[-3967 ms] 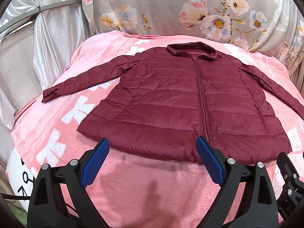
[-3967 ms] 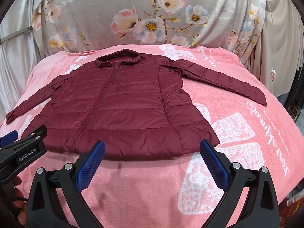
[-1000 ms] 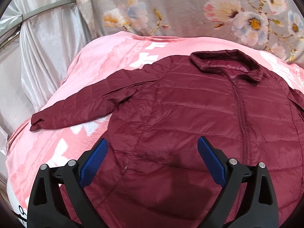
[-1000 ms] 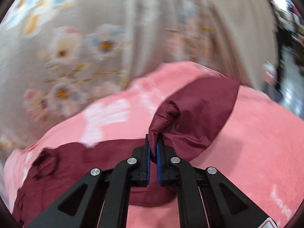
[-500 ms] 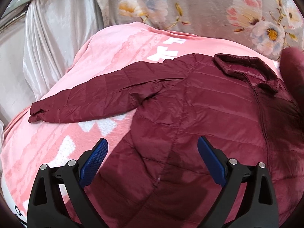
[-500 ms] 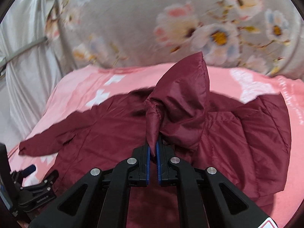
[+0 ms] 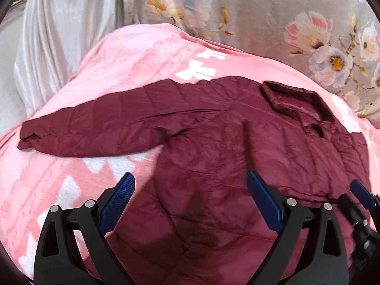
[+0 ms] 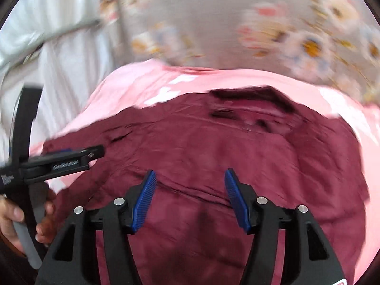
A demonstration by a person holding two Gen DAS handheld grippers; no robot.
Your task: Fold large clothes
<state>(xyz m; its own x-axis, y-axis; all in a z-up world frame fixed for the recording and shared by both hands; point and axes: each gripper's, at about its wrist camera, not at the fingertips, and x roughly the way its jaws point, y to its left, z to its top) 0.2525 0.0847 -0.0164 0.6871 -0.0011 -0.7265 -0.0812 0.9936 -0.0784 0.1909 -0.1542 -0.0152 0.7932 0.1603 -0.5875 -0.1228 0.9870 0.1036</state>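
Note:
A dark red puffer jacket point(image 7: 213, 154) lies zip-up on the pink blanket, collar point(image 7: 294, 102) at the far side. Its left sleeve point(image 7: 95, 128) stretches out flat to the left. The right sleeve point(image 8: 332, 156) lies folded in over the body. My left gripper point(image 7: 190, 178) hovers open above the jacket's left half, holding nothing. My right gripper point(image 8: 190, 173) hangs over the middle of the jacket with its jaws opening and no cloth between them. One blue pad point(image 7: 362, 196) of the right gripper shows at the left wrist view's right edge. The right wrist view is blurred.
The pink blanket point(image 7: 133, 59) with white patterns covers the bed. A grey floral cloth point(image 7: 261, 11) hangs behind it and a white satin curtain point(image 7: 59, 35) stands at the left. A person's hand point(image 8: 14, 213) holds the left gripper point(image 8: 78, 158).
The right gripper carried the right sleeve's cuff across over the jacket body, then let it go and opened. The left gripper drifted left, bringing the outstretched left sleeve more into view.

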